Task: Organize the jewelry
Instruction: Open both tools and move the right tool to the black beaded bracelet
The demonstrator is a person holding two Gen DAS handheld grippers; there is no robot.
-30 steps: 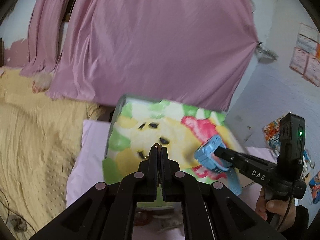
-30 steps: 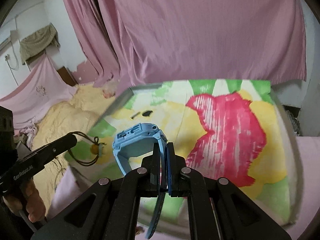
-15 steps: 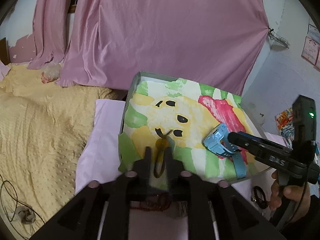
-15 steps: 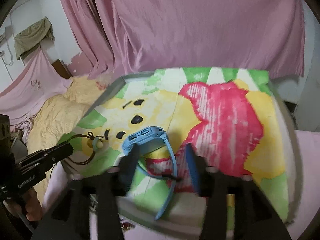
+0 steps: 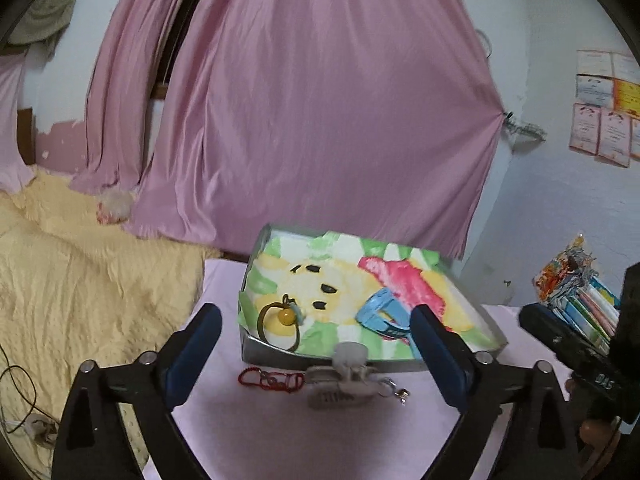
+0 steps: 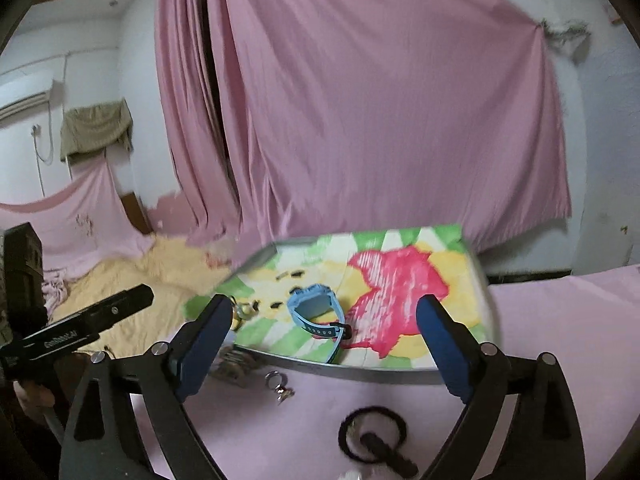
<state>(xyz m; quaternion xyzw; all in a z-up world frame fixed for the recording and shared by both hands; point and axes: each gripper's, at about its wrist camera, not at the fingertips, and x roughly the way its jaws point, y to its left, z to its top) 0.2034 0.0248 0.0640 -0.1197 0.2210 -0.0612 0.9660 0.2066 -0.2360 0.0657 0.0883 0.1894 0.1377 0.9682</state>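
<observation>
A light-blue plastic wristwatch (image 6: 318, 312) lies on the bright cartoon-print cloth lining a shallow grey metal tray (image 6: 360, 370), just ahead of my right gripper (image 6: 324, 344) and between its widely parted, empty blue fingers. My left gripper (image 5: 316, 344) is likewise spread wide and empty; a brown cord loop with a yellow bead (image 5: 280, 320) rests on the tray's near-left corner, ahead of it.

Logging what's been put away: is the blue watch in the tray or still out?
In. The blue watch lies on the tray's cartoon lining, right tongs open and empty.
</observation>
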